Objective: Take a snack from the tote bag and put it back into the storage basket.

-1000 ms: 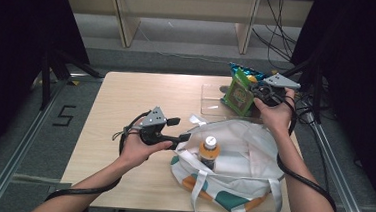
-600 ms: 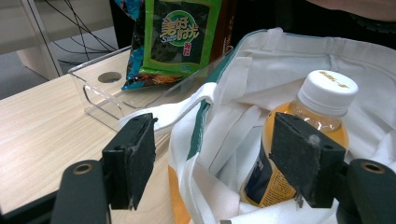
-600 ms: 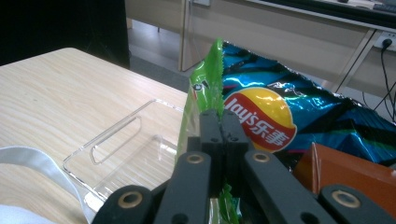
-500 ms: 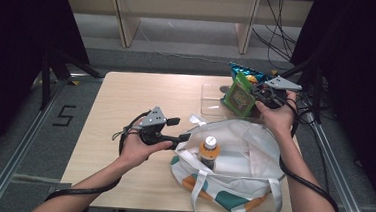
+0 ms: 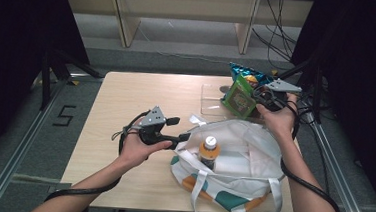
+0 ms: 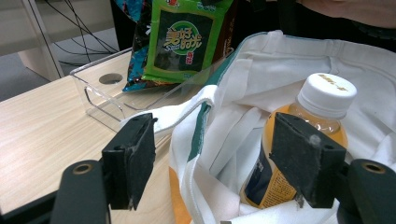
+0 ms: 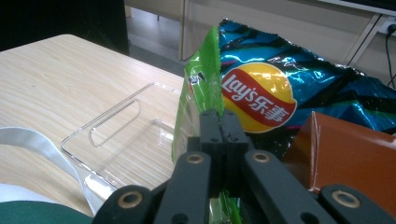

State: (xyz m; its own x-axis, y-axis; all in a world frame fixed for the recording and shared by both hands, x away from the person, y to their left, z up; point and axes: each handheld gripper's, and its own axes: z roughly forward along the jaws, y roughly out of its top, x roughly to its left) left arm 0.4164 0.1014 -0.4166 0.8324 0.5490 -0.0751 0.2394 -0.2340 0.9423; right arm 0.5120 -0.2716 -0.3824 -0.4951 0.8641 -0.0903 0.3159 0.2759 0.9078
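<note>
So the green snack packet [image 5: 239,95] is the thing in play here, and we've got it pinched by its edge in the right gripper [image 7: 218,122], jaws clamped tight on the crimped seam. It hangs at the far right of the counter [image 5: 142,93], just over the clear plastic tray [image 5: 210,98] and right in front of the blue chip bag [image 7: 299,88].

What's changed over the last second? Honestly not much: the packet sat in about the same spot a second ago, maybe tipped a touch more toward the tote now, and the grip hasn't let go. Our read is that the pick-up is done and the carry to the tote is what's left.

Looks-wise it's a flat, glossy foil pouch, green with a dark round logo and yellow lettering, slightly crumpled where the jaws bite it. Light and floppy, we'd guess, so it'll swing a bit when moved.

Nearer to us, the white tote bag [image 5: 242,160] sits open with green and orange patches on its side, and an orange drink bottle [image 6: 303,140] with a white cap stands inside. Our left gripper [image 6: 219,163] is at the bag's left rim, jaws spread wide with the fabric edge between them but not squeezed, so it's more propping the mouth open than holding it. There's also a brown box [image 7: 350,154] beside the chip bag on the right.
</note>
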